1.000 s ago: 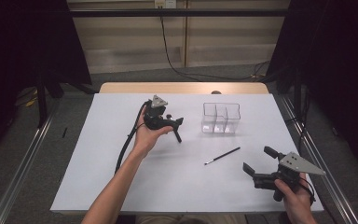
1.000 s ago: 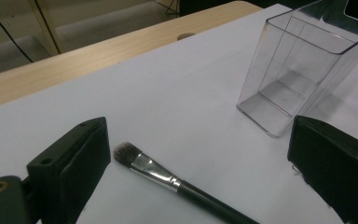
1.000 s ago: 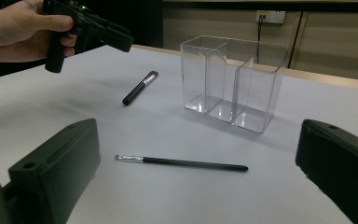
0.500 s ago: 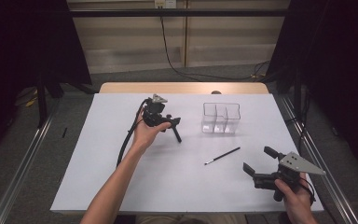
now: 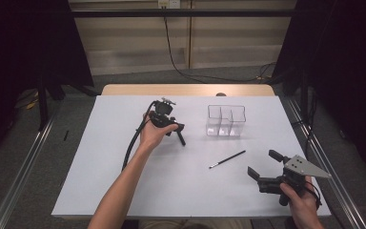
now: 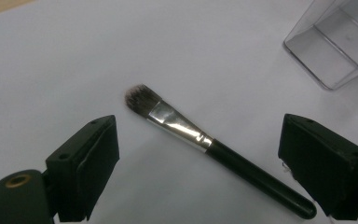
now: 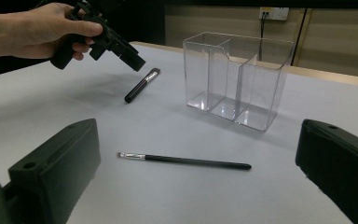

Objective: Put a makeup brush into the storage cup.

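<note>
Landmark: the clear organizer (image 5: 226, 120), a see-through box with compartments, sits on the white table (image 5: 100, 186) toward the far side.

Left gripper: your left gripper (image 5: 171, 129) is off to the left of the organizer, held up above the table. Through its own camera the jaws are spread wide with nothing between them; they just frame a brush lying below.

Short brush: the short brush (image 6: 205, 142), with its thick black handle, silver ferrule and flat dark bristles, lies flat on the table left of the organizer, right under your left gripper and not touching the jaws.

Thin brush: the thin brush (image 5: 227, 159) is on the near side of the organizer, a bit apart from it, lying at a slant on the table.

Right gripper: your right gripper (image 5: 264, 167) is nearer you than the organizer and off to its right, close to the table edge. Jaws gaping, holding nothing, with the thin brush well out in front of them.

Left hand: your left hand (image 7: 42, 28) is wrapped around the left gripper's body.
</note>
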### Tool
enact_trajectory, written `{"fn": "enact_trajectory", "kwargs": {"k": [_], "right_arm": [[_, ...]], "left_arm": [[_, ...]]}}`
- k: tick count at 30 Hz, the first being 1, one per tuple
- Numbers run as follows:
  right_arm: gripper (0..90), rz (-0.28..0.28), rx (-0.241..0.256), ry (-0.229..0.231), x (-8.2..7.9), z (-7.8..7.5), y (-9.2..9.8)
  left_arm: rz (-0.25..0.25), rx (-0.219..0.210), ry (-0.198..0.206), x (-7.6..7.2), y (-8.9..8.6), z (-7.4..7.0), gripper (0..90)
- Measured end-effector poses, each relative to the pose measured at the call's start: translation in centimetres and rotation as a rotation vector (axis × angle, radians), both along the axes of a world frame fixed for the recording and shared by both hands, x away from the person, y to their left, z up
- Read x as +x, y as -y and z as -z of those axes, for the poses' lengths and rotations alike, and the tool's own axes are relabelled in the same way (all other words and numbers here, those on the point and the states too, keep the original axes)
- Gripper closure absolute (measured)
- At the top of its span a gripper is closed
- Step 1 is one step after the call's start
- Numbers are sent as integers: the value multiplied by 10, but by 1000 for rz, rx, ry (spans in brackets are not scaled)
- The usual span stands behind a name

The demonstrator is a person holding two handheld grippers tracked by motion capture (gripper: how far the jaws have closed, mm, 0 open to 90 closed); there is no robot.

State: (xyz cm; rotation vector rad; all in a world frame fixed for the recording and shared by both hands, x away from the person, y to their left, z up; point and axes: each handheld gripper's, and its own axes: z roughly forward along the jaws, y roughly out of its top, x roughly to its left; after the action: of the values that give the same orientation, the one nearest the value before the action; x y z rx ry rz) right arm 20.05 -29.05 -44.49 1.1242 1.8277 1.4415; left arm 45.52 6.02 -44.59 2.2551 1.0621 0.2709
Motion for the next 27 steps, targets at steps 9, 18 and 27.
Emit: {"fn": "enact_trajectory", "kwargs": {"k": [9,18,27], "right_arm": [[0,-3,2,-1,0,0,0],[0,-5,0,-2,0,0,0],[0,-8,-3,-1,0,0,0]], "left_arm": [[1,82,-114,6,13,2,149],[-8,102,-165,9,15,4,186],[-24,137,-263,8,22,7,280]]}}
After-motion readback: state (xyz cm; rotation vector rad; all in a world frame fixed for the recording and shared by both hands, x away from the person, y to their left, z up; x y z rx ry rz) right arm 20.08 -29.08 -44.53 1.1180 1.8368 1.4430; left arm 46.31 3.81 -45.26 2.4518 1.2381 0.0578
